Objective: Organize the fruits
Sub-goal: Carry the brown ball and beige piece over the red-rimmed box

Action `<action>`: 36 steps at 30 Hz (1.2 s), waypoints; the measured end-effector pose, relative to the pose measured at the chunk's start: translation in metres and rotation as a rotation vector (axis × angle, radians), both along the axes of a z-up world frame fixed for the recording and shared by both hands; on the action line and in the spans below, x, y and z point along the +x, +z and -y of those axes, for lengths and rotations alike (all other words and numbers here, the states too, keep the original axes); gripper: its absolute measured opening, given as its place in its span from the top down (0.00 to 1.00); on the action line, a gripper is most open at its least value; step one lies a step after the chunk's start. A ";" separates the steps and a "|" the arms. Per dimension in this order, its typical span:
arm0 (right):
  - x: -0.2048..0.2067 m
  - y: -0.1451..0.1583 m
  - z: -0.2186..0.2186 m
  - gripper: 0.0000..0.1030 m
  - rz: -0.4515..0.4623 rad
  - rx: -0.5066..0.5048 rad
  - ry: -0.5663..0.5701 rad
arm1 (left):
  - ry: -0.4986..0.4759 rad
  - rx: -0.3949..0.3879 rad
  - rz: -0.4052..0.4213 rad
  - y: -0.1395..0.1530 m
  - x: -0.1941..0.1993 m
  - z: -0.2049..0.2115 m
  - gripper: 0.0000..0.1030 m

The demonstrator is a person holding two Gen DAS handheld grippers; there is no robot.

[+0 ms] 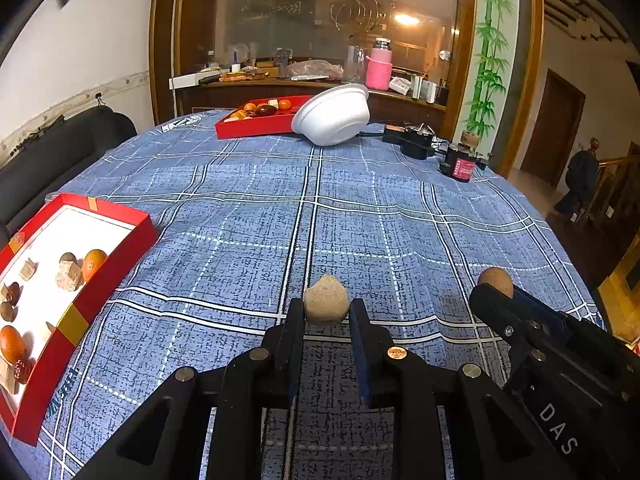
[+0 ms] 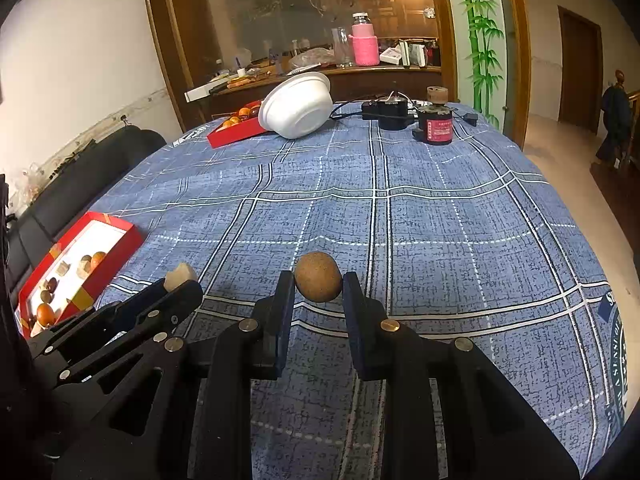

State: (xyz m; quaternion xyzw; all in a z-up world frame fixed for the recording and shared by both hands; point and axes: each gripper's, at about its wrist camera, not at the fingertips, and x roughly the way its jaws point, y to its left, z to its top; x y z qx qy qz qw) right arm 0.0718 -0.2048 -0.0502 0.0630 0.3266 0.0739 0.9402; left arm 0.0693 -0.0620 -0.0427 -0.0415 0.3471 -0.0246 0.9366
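Observation:
My left gripper is shut on a pale tan lumpy fruit, held above the blue checked tablecloth. The same fruit shows at the tip of the left gripper in the right wrist view. My right gripper is shut on a round brown fruit, which also peeks over its fingers in the left wrist view. A red tray with oranges, dark fruits and pale chunks lies at the near left. A second red tray with fruit sits at the far side.
A white foam bowl leans tilted against the far tray. Black devices with cables and a dark jar with a red label stand at the far right. A dark sofa runs along the left; a cluttered sideboard stands behind.

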 end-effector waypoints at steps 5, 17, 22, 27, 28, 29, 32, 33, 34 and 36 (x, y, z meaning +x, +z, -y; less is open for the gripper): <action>-0.002 0.002 0.000 0.78 0.008 -0.010 0.001 | -0.003 0.002 -0.005 0.000 0.001 0.000 0.78; -0.005 0.005 0.001 0.78 0.032 -0.019 -0.003 | 0.026 0.005 0.022 0.002 -0.002 -0.004 0.78; -0.008 0.008 -0.001 0.78 0.050 -0.026 -0.003 | 0.037 0.017 0.045 0.005 -0.007 -0.005 0.78; -0.009 0.009 -0.002 0.78 0.057 -0.029 -0.003 | 0.050 0.010 0.042 0.013 -0.012 -0.009 0.79; -0.010 0.010 -0.001 0.78 0.061 -0.031 -0.004 | 0.055 0.010 0.043 0.016 -0.014 -0.012 0.79; -0.010 0.010 -0.001 0.78 0.061 -0.034 -0.004 | 0.057 0.012 0.043 0.019 -0.017 -0.014 0.79; -0.010 0.010 -0.003 0.78 0.040 -0.030 0.009 | 0.075 0.022 0.057 0.030 -0.029 -0.027 0.79; -0.011 0.011 -0.006 0.78 0.042 -0.043 0.015 | 0.079 0.021 0.060 0.033 -0.033 -0.033 0.79; -0.013 0.013 -0.009 0.78 0.045 -0.054 0.026 | 0.089 0.022 0.066 0.037 -0.037 -0.039 0.79; -0.018 0.018 -0.017 0.78 0.056 -0.072 0.045 | 0.111 0.024 0.079 0.043 -0.045 -0.052 0.79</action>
